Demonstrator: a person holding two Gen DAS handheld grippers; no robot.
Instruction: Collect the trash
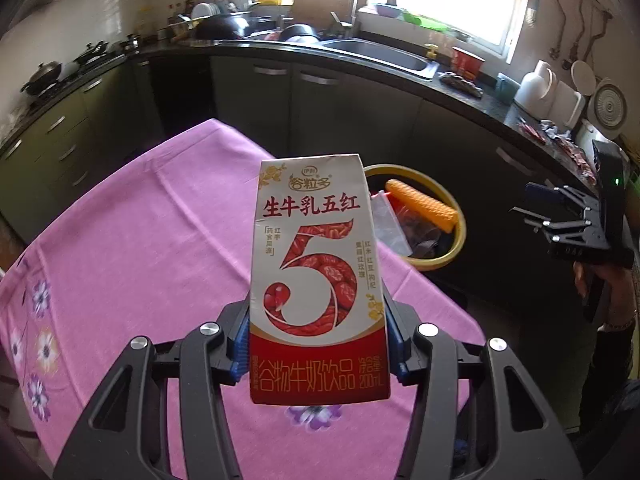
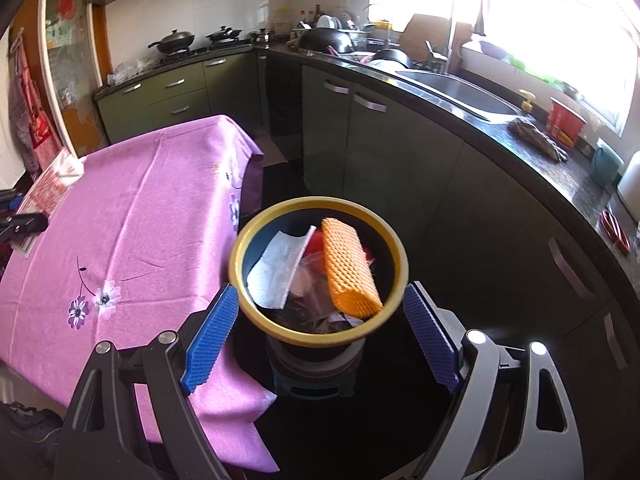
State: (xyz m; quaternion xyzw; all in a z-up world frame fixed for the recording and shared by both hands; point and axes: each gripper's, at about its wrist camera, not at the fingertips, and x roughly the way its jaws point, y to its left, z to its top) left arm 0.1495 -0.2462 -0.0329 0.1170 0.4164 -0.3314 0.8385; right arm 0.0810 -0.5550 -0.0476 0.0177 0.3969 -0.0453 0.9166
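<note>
Over the pink tablecloth [image 1: 132,220], on the left, the left gripper [image 1: 318,344] holds a milk carton [image 1: 316,280] upright, its 2 blue pads [image 1: 239,344] clamped on the carton's lower sides. The carton is lifted clear of the cloth and stands between the camera and the bin [image 1: 458,216], which sits just past the table's right edge, beside the dark cabinets [image 1: 360,112]. Already in the bin are an orange foam net [image 1: 420,204] and some plastic wrappers.

Further right, the right gripper [image 2: 320,336] hovers above the same bin [image 2: 396,256], fingers spread wide apart and holding nothing. From that view the foam net [image 2: 348,268], a pale crumpled sheet [image 2: 278,268] and other scraps lie inside the yellow rim.

By my judgement the step in hand is carrying the carton to the bin; the pickup looks done. The next move calls for swinging the left gripper right and forward until the carton is over the opening, then parting the pads so it drops inside. The right gripper hangs close above the rim and may need to give way first.
</note>
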